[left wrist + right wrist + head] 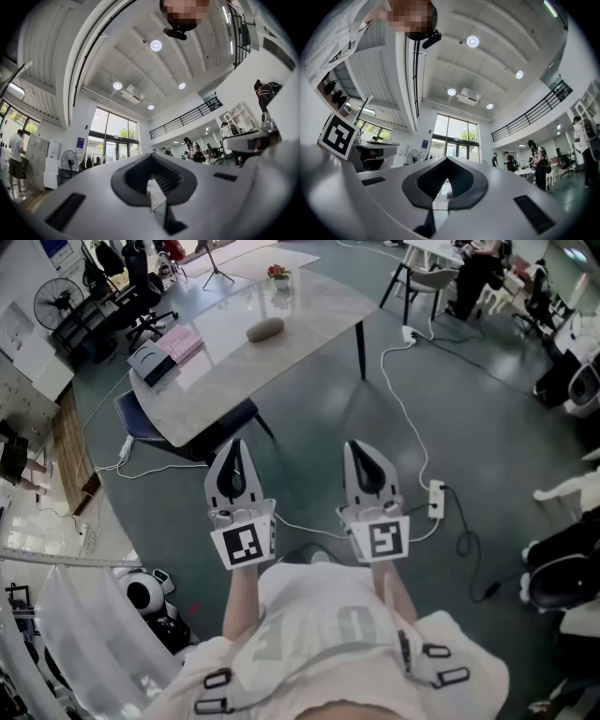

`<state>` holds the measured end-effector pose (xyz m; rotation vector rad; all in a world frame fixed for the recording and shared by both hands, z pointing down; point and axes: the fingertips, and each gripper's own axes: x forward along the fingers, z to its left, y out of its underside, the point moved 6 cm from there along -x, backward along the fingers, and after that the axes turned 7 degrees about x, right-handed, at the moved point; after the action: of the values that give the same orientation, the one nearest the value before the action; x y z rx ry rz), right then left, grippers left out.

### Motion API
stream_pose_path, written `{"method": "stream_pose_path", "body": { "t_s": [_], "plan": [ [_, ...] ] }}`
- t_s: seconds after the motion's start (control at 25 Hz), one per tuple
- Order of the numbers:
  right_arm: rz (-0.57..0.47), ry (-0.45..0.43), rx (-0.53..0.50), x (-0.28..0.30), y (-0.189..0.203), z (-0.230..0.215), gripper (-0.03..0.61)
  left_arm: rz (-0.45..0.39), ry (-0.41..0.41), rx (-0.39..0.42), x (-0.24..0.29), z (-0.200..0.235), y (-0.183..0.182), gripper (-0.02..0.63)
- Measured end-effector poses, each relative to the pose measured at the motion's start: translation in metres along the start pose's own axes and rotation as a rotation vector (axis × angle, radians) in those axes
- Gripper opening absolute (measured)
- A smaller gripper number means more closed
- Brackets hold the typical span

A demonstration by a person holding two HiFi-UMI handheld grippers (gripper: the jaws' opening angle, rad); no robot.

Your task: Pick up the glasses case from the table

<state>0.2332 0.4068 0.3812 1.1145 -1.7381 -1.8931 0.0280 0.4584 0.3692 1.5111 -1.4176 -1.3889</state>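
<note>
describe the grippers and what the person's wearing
The left gripper and right gripper match: pale grey, tapering to a point, with a black spade-shaped inset on each. Each has a white cube with a black square marker at its base. The person wears a white top with faint grey lettering and black buckles.

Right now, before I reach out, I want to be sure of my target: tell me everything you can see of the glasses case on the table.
The glasses case is a small rounded oblong, grey-brown with a dull, matte look. It appears closed; no seam or hinge can be made out from here. It lies flat, its long side running left to right in the head view, on a bare part of the pale glossy table, about midway along it. Nothing but the tabletop touches it.
</note>
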Motion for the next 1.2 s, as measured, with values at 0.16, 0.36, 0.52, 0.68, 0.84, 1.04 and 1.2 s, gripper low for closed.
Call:
{"method": "stream_pose_path", "body": {
  "t_s": [0.16,0.36,0.52,0.68,0.84,1.04,1.2],
  "plan": [
    [0.002,-0.006,-0.010,-0.004,-0.003,-0.003,0.000,-0.007,0.000,0.002,-0.001,-0.004,-0.004,0.003],
    [-0.002,0.005,-0.012,-0.007,-0.002,-0.005,0.002,-0.008,0.002,-0.004,-0.003,-0.005,-0.001,0.003],
    [0.001,0.007,0.000,-0.010,-0.002,-0.011,0.002,-0.008,-0.005,-0.001,-0.003,-0.006,-0.002,0.003],
    [-0.015,0.027,0.039,-0.011,-0.003,-0.017,0.002,-0.002,0.003,0.009,-0.004,-0.008,-0.006,0.003],
    [-0.014,0.026,0.018,-0.007,-0.001,-0.017,0.002,0.015,-0.003,0.020,-0.005,-0.003,-0.002,0.003],
    [-0.001,0.040,0.021,-0.004,0.003,-0.025,0.002,0.047,-0.034,0.013,-0.008,0.006,0.006,0.003],
    [0.021,0.032,0.032,-0.005,0.010,-0.024,0.002,0.067,-0.050,0.015,-0.012,0.010,0.011,0.003]
  ]
}}
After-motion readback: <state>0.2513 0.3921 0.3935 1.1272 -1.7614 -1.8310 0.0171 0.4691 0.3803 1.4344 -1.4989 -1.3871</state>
